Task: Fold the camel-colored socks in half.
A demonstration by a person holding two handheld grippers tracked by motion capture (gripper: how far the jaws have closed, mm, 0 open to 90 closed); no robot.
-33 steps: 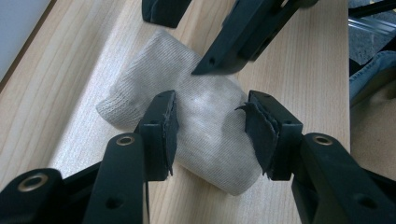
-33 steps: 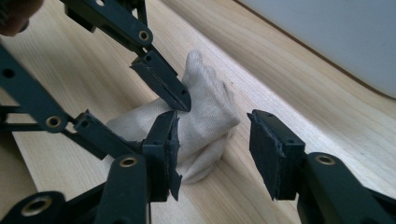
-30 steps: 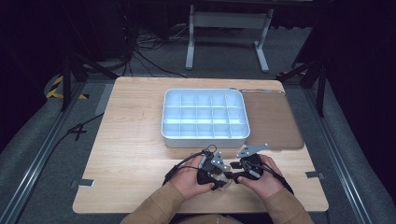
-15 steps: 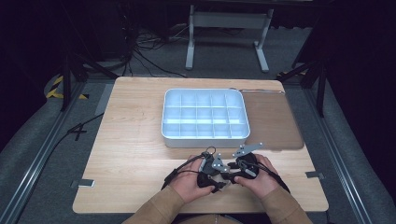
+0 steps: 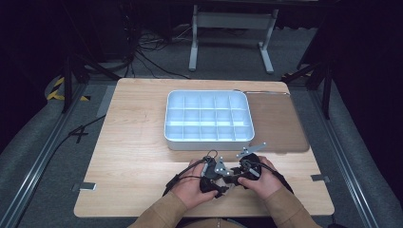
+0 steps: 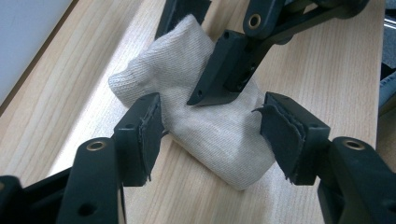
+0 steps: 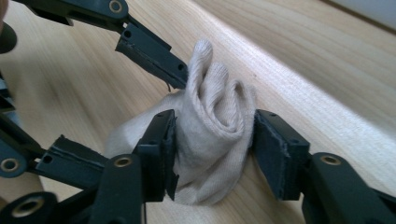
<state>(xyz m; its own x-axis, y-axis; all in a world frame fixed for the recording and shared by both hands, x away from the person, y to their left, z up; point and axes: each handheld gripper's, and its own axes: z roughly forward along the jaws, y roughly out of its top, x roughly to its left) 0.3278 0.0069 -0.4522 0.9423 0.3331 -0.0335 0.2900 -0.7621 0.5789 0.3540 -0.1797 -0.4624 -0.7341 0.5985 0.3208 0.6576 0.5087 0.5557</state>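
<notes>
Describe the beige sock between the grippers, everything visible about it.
The sock is a cream, fine-ribbed knit, rolled into a loose bundle with its folded end curled upward. It lies on the wooden table, just in front of the white compartment tray. The right gripper clamps the rolled end, both pads pressing the fabric. The left gripper straddles the other end, its jaws just opened and clear of the cloth.

The sock [image 6: 219,126] is plain cream knit with a fine ribbed texture. Both grippers' jaws are matte black with brass-coloured rivets. The counter [image 5: 138,142] is pale wood with straight grain. The compartment tray [image 5: 207,116] is pale blue-white. The sleeves [image 5: 157,216] are tan.
</notes>
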